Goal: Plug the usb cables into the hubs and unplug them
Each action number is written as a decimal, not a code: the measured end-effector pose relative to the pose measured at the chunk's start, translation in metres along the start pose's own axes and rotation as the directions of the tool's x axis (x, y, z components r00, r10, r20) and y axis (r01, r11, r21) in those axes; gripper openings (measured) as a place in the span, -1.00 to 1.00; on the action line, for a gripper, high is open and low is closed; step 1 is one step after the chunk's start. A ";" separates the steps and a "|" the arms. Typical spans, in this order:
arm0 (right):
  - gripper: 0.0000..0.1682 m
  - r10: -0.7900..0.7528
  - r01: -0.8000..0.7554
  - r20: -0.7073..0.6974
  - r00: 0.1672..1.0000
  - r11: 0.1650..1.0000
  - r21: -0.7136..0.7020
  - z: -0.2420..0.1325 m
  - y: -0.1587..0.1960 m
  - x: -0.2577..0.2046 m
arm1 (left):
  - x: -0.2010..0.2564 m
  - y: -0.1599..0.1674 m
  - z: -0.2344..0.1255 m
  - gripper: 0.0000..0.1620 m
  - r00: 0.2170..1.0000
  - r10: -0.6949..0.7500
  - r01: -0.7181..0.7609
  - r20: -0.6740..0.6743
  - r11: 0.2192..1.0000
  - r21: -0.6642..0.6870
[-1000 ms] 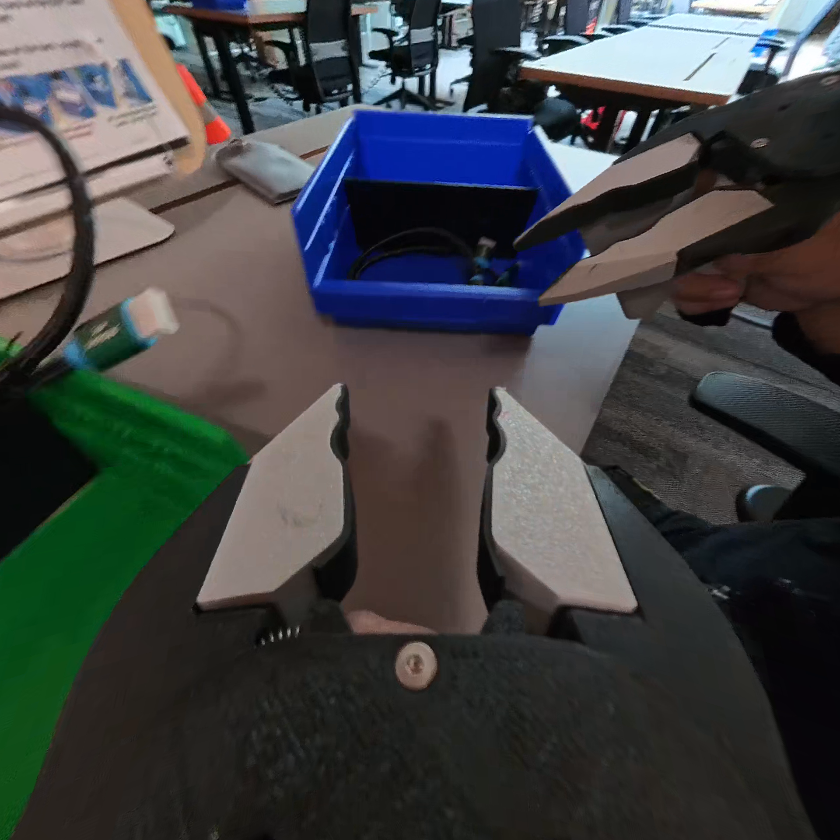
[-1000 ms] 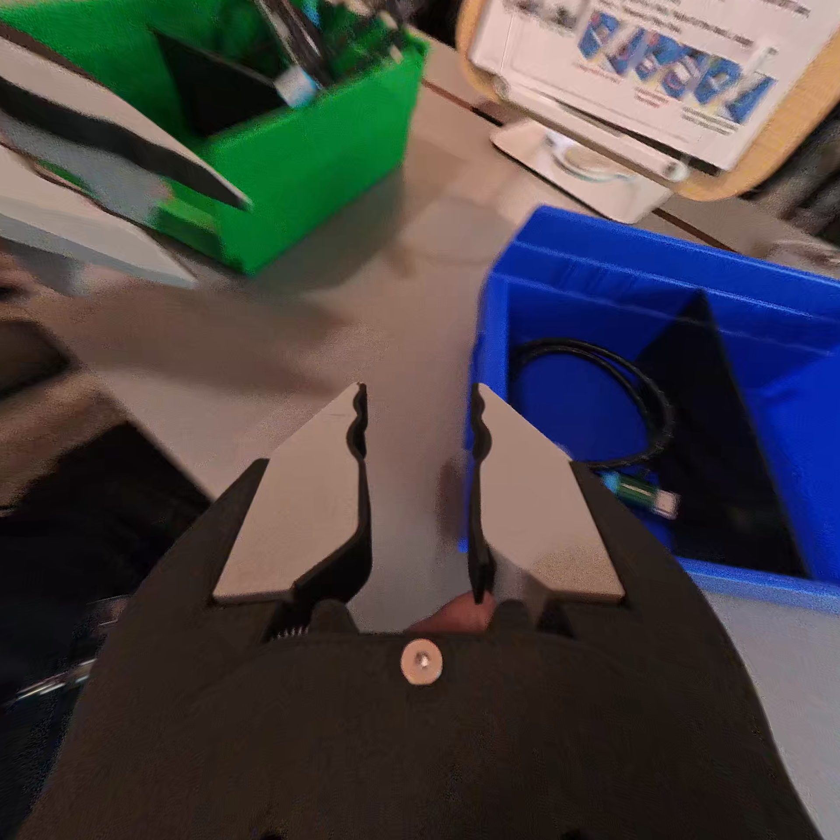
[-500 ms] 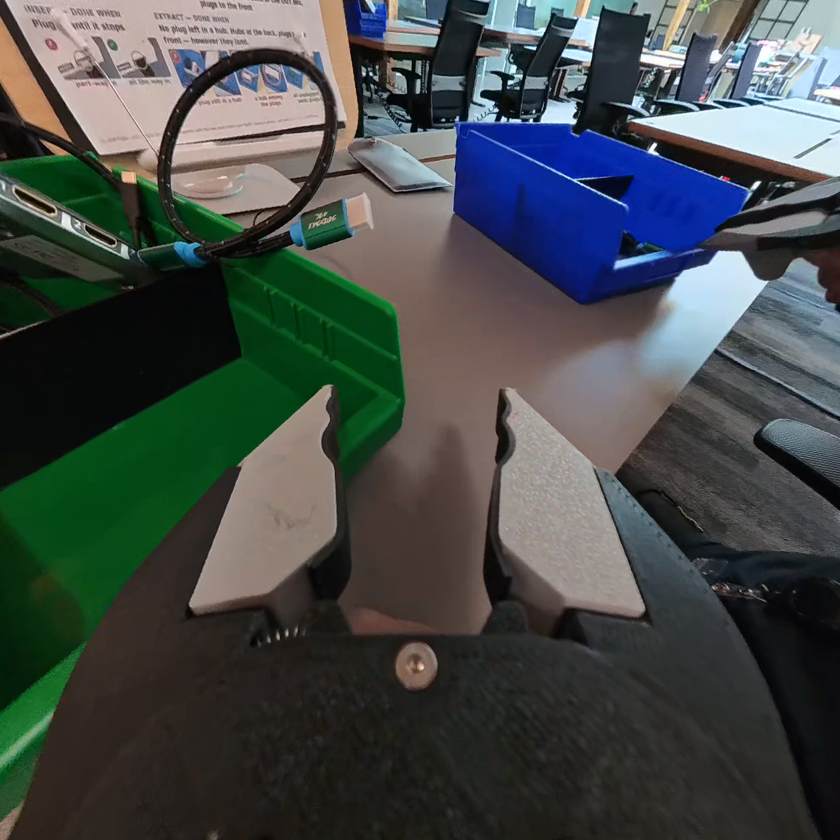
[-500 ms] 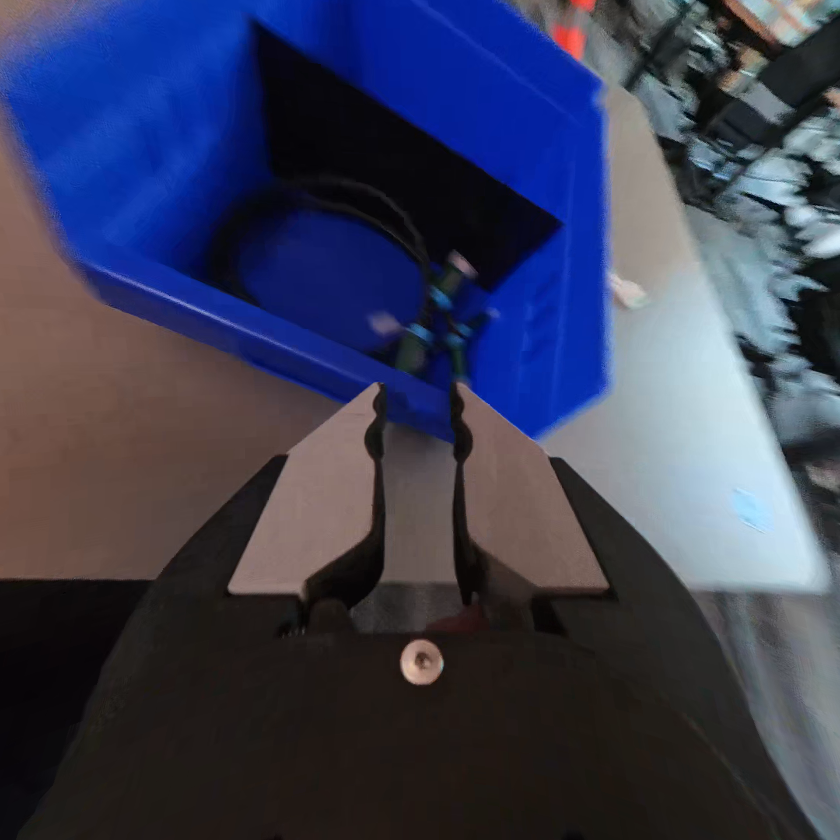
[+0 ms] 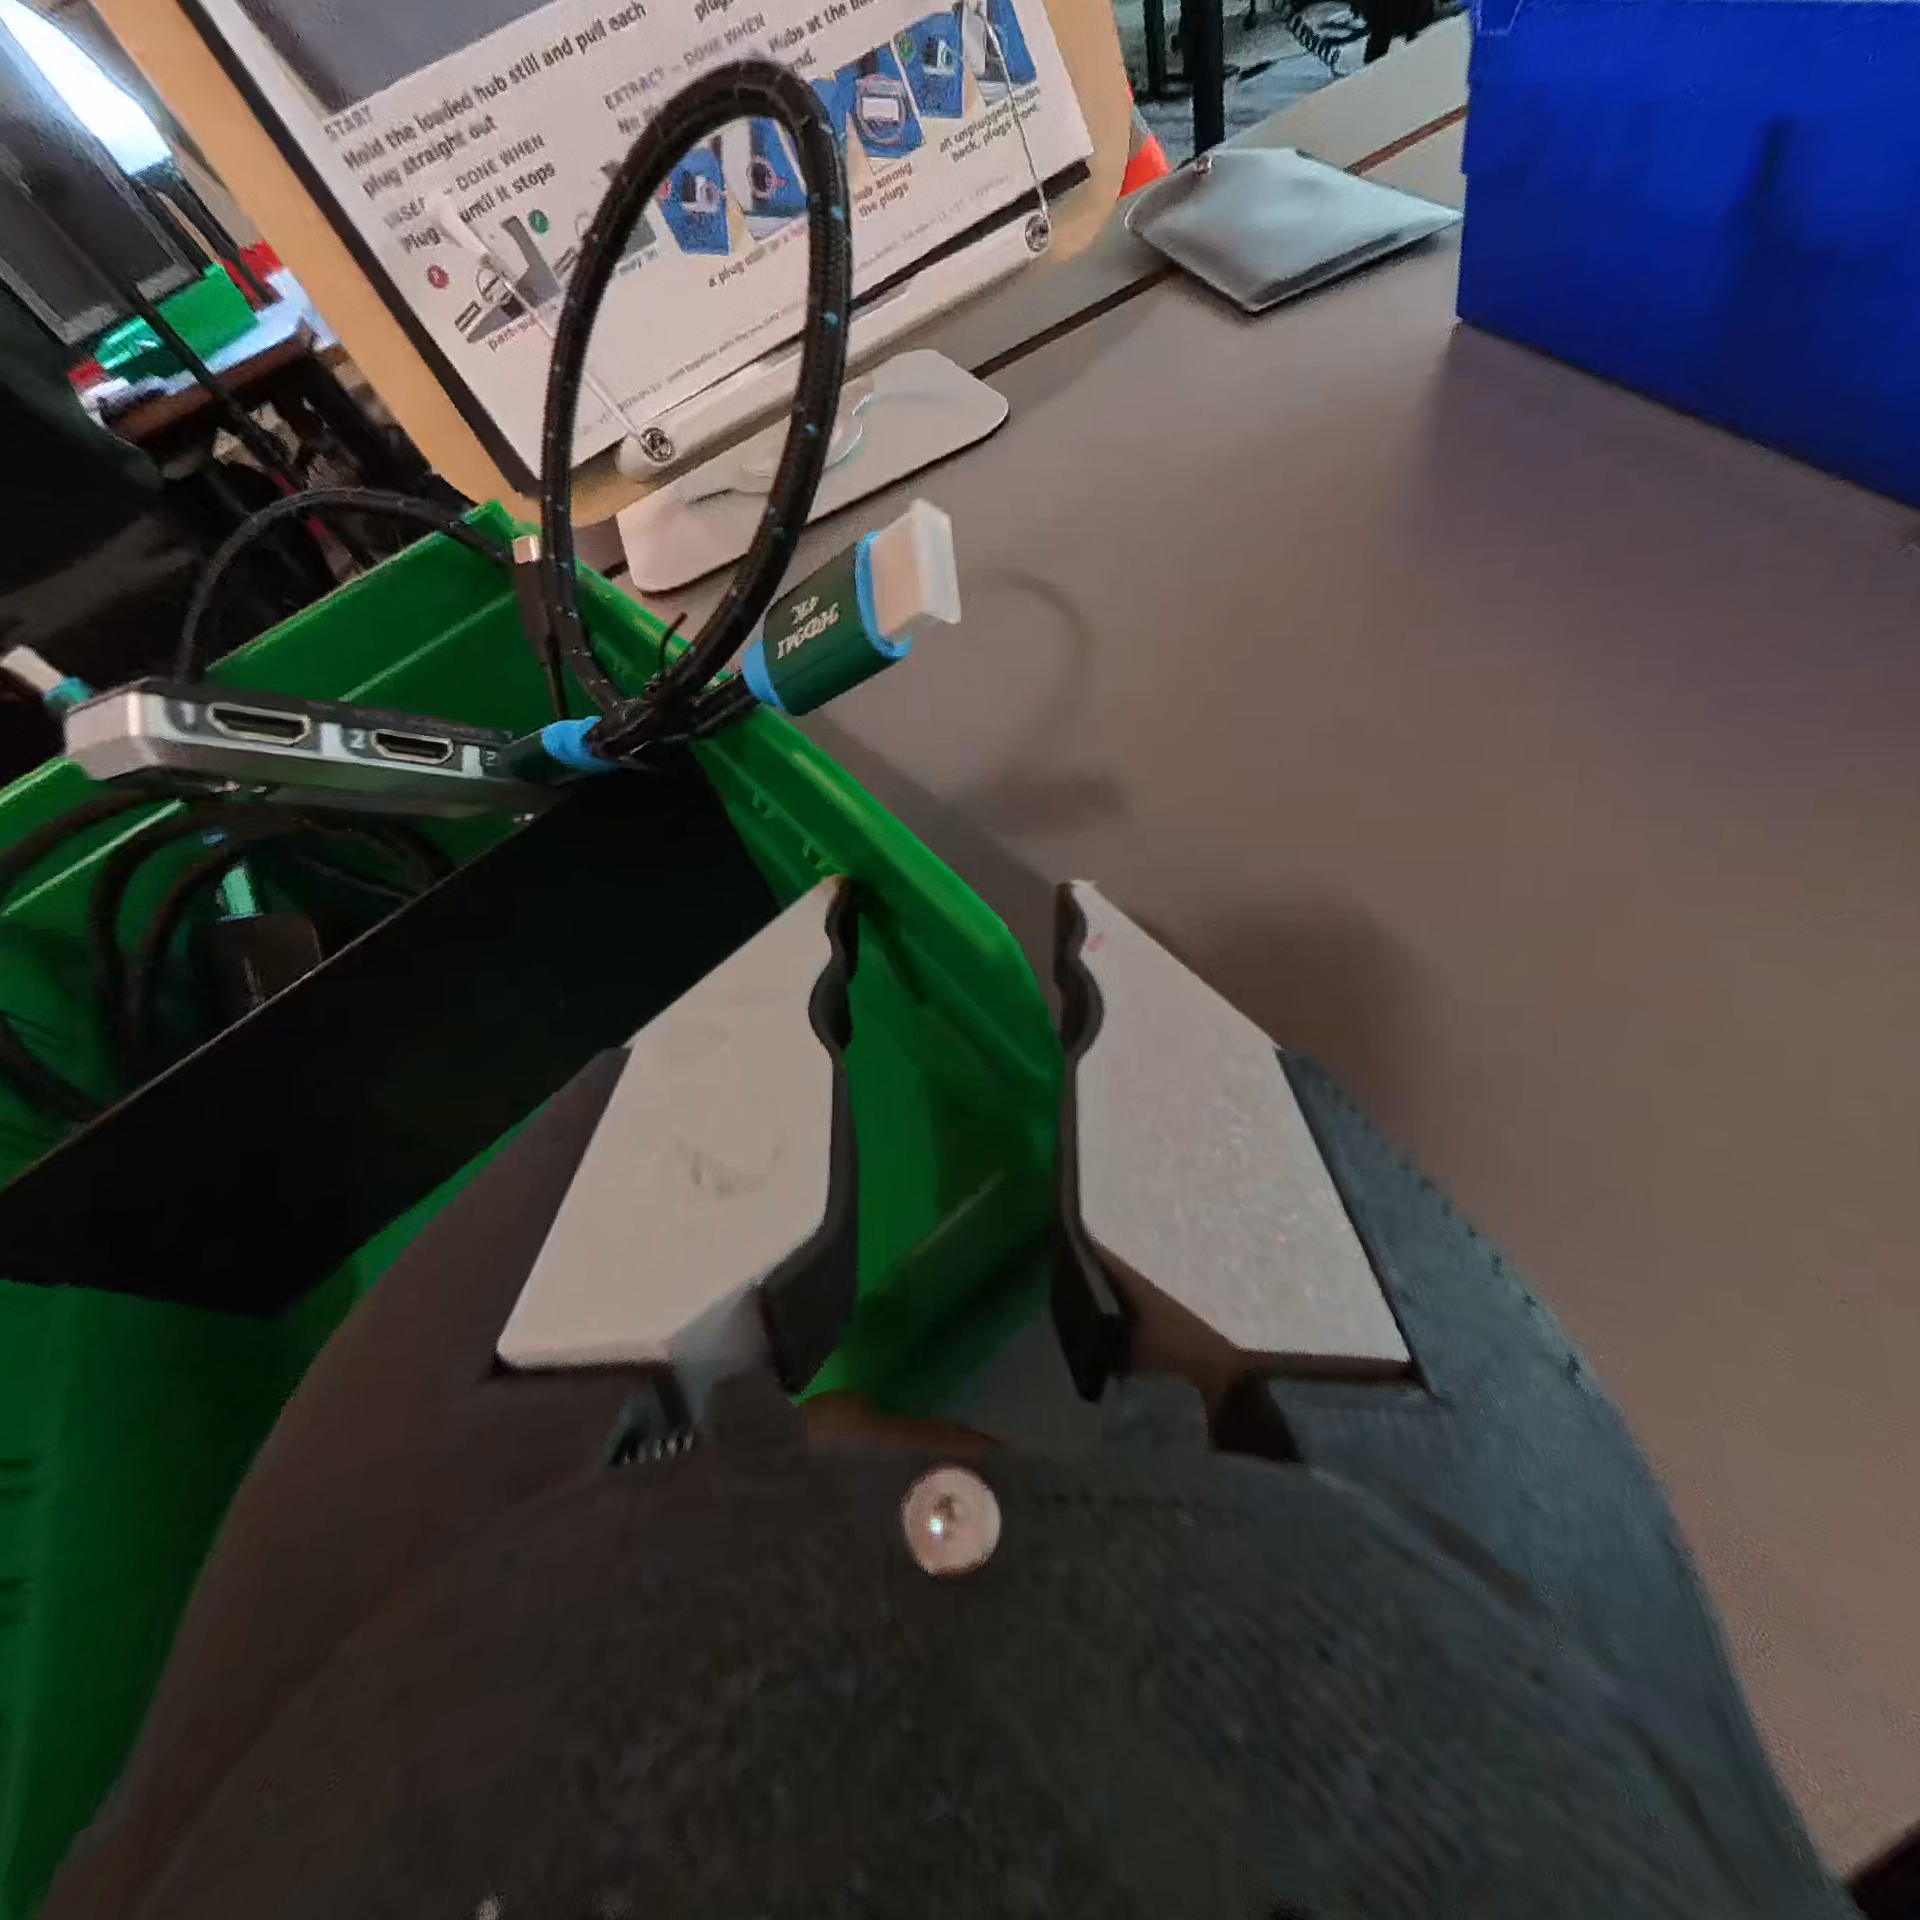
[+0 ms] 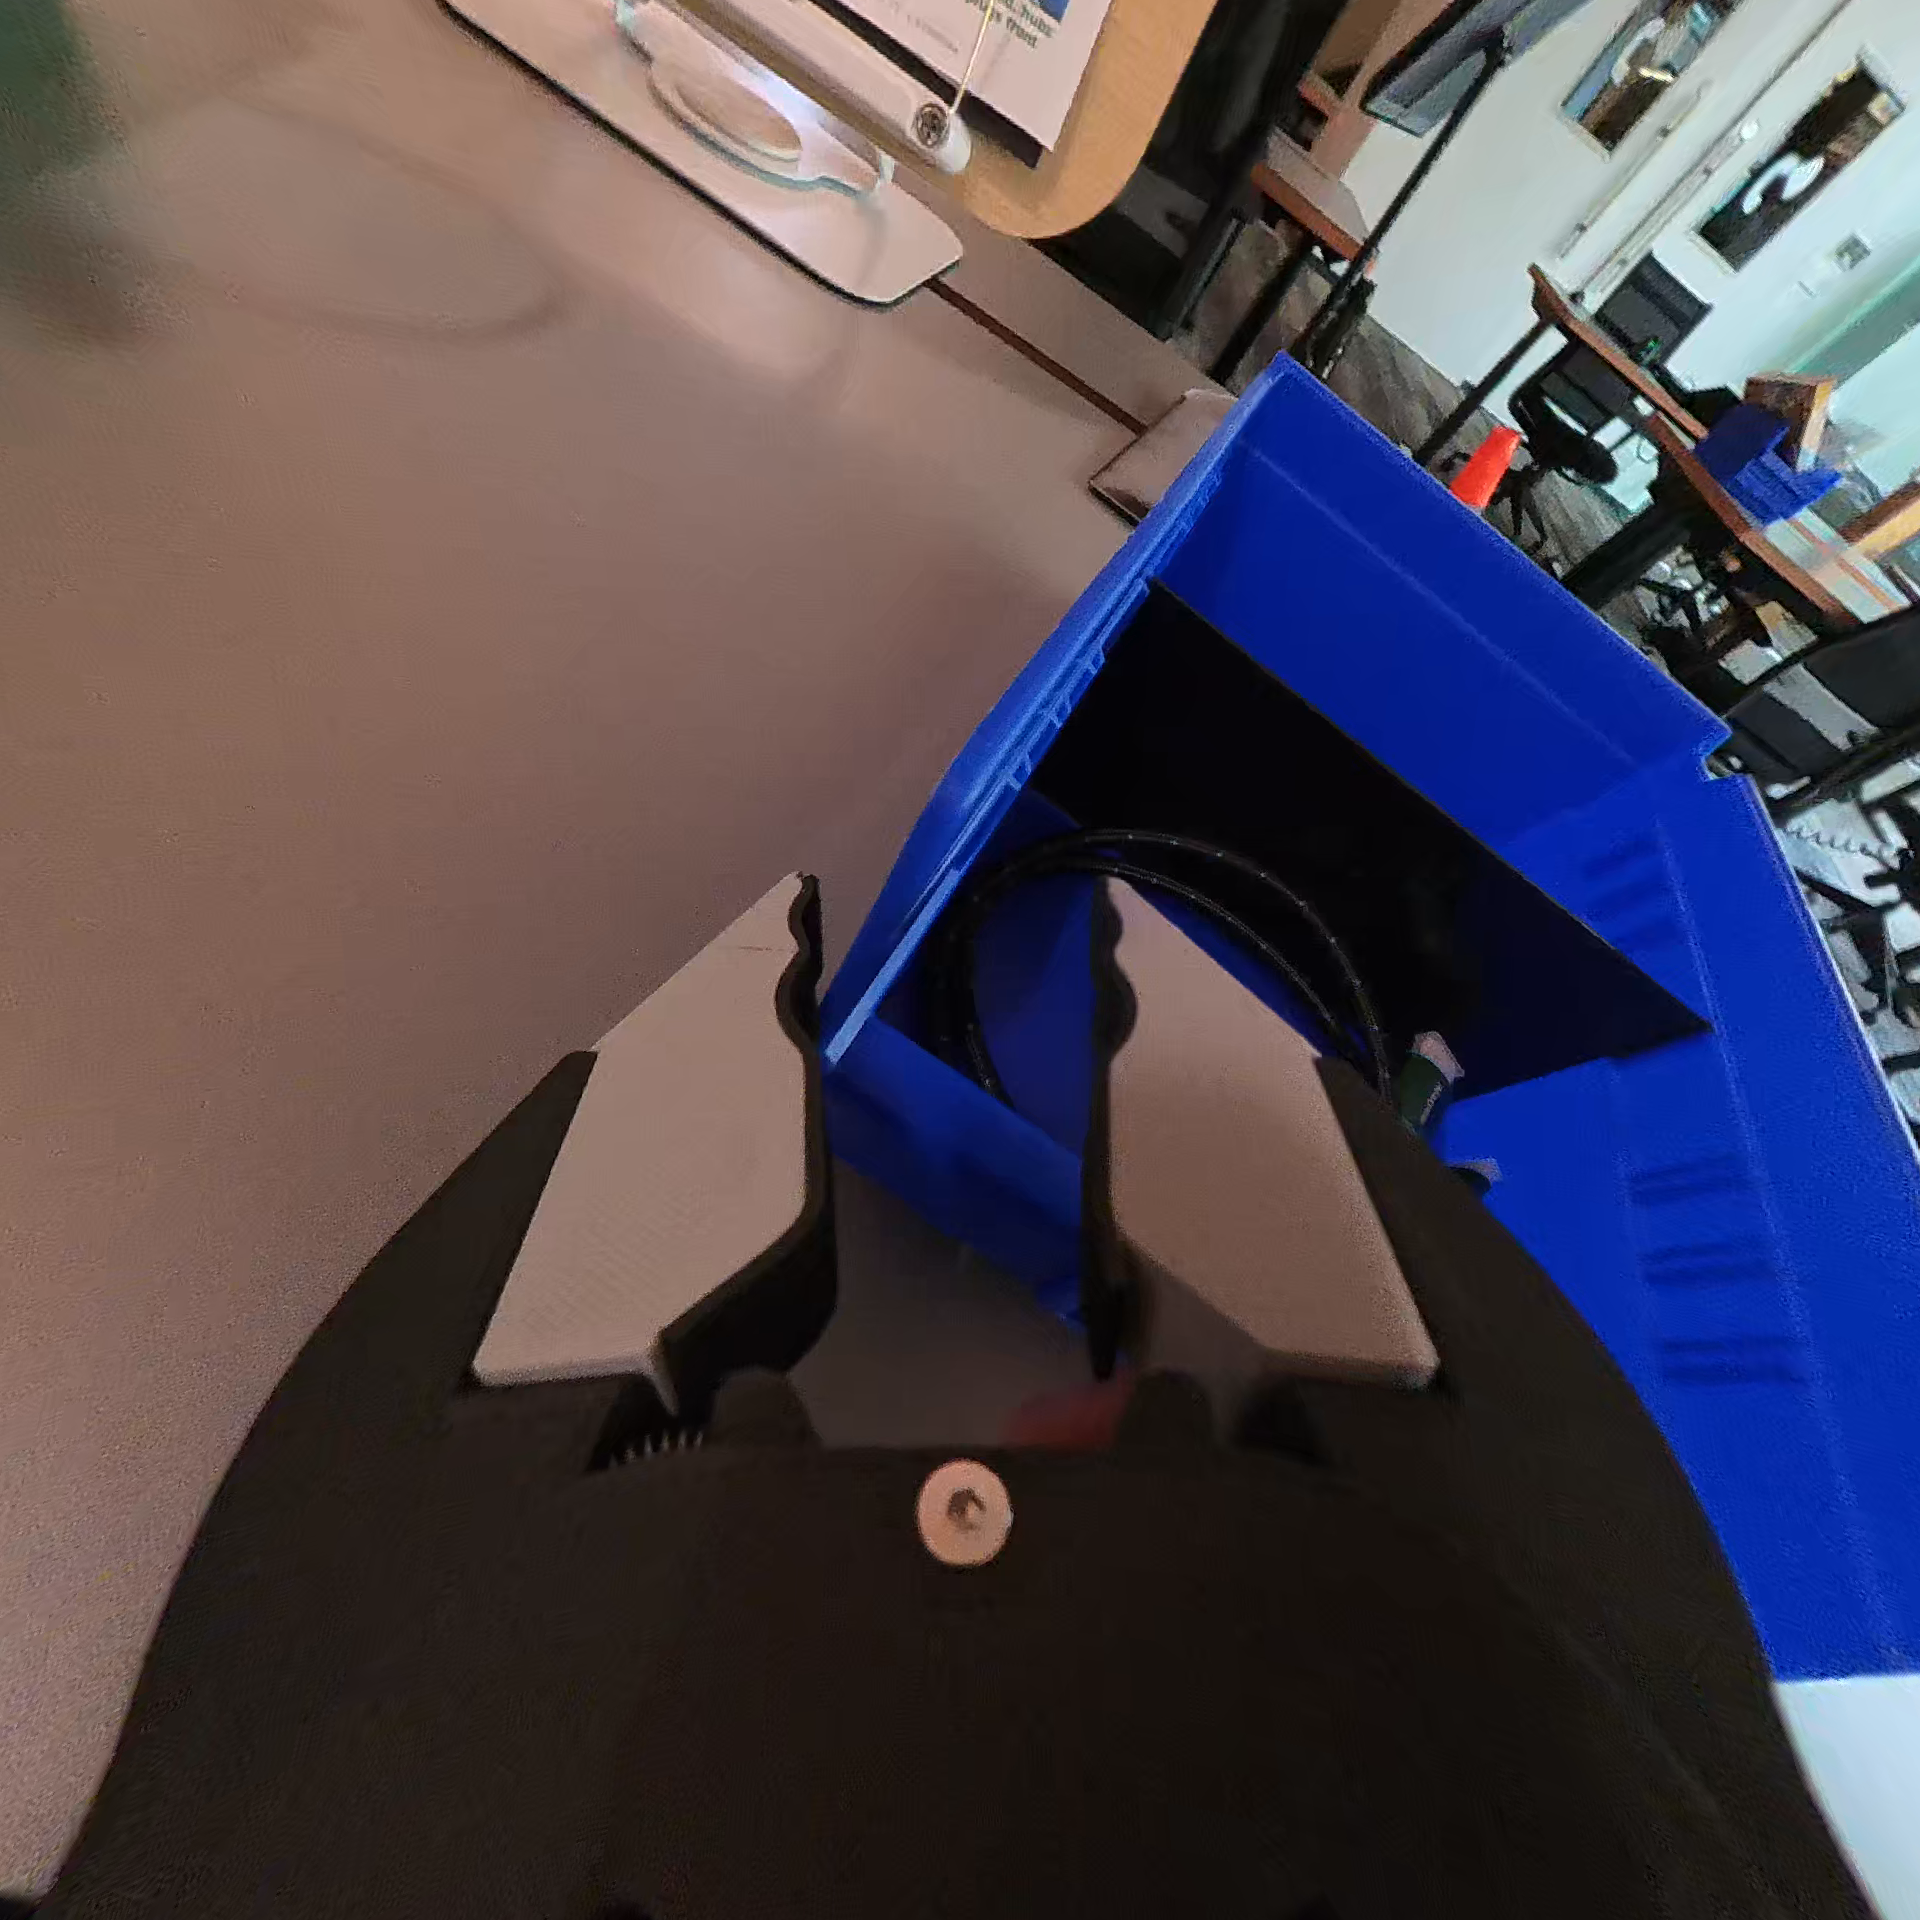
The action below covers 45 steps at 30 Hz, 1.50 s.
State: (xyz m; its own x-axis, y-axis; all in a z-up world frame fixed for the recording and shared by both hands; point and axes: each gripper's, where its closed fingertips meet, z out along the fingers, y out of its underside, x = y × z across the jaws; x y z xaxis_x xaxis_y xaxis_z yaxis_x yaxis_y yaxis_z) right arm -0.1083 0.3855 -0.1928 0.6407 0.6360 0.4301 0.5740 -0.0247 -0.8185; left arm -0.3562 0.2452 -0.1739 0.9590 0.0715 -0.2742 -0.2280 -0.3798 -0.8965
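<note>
My left gripper [image 5: 951, 899] is open and empty, over the near right corner of a green bin [image 5: 914, 997]. A grey hub [image 5: 281, 748] with several ports lies across the bin's top. A black braided cable [image 5: 707, 343] loops up from it, and its green and blue plug [image 5: 852, 623] sticks out over the table. More cables lie in the bin behind a black divider [image 5: 416, 1039]. My right gripper [image 6: 951, 894] is open and empty, over the near left corner of a blue bin [image 6: 1558, 790]. That bin holds a coiled black cable [image 6: 1226, 862] with a green plug [image 6: 1429, 1081].
A printed sheet on a wooden board [image 5: 644, 208] stands on a white base [image 5: 862, 436] at the back of the brown table [image 5: 1455, 831]. A grey pouch [image 5: 1288, 218] lies beside the blue bin [image 5: 1704, 229]. Desks and office chairs [image 6: 1849, 707] fill the room behind.
My left gripper has swung left and closer to the green bin and the hub. My right gripper has turned over the blue bin and its jaws have opened wider.
</note>
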 end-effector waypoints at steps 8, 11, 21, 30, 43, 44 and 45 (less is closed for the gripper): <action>-0.79 -0.120 0.120 -0.046 0.992 0.993 0.011 -0.025 0.034 0.033 | -0.040 0.027 -0.043 -0.83 0.995 -0.019 0.022 0.101 0.999 -0.031; -0.64 -0.061 0.061 -0.037 0.997 0.998 0.020 -0.037 0.036 0.042 | -0.028 0.019 -0.051 -0.58 0.989 -0.143 0.143 -0.033 0.990 0.015; -0.73 -0.024 0.024 -0.009 1.000 0.997 -0.069 -0.026 0.025 0.051 | -0.054 0.017 -0.042 -0.90 0.992 0.025 -0.029 0.127 0.999 0.029; -0.82 -0.070 0.041 -0.259 0.963 0.992 -0.117 -0.027 0.030 0.057 | -0.105 0.045 -0.078 -0.96 0.965 -0.137 0.118 0.225 0.988 0.097; -0.73 -0.044 0.062 -0.274 0.961 0.996 0.059 -0.058 -0.015 0.057 | -0.062 0.005 -0.055 -0.47 0.966 -0.242 0.229 0.093 0.964 0.135; -0.70 -0.017 0.042 -0.212 0.977 0.993 0.114 -0.066 -0.030 0.048 | -0.052 -0.005 -0.059 -0.37 0.968 -0.248 0.239 0.044 0.959 0.152; -0.71 0.004 0.019 -0.142 0.990 0.987 0.160 -0.073 -0.044 0.037 | -0.041 -0.017 -0.065 -0.29 0.971 -0.240 0.237 -0.001 0.956 0.175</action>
State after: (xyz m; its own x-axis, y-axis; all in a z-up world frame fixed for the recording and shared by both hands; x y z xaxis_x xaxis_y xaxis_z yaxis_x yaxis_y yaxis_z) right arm -0.0727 0.3537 -0.1126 0.7094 0.5195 0.4764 0.4967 0.1112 -0.8608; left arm -0.3810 0.1882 -0.1248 0.9858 0.1601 -0.0504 -0.0202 -0.1850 -0.9825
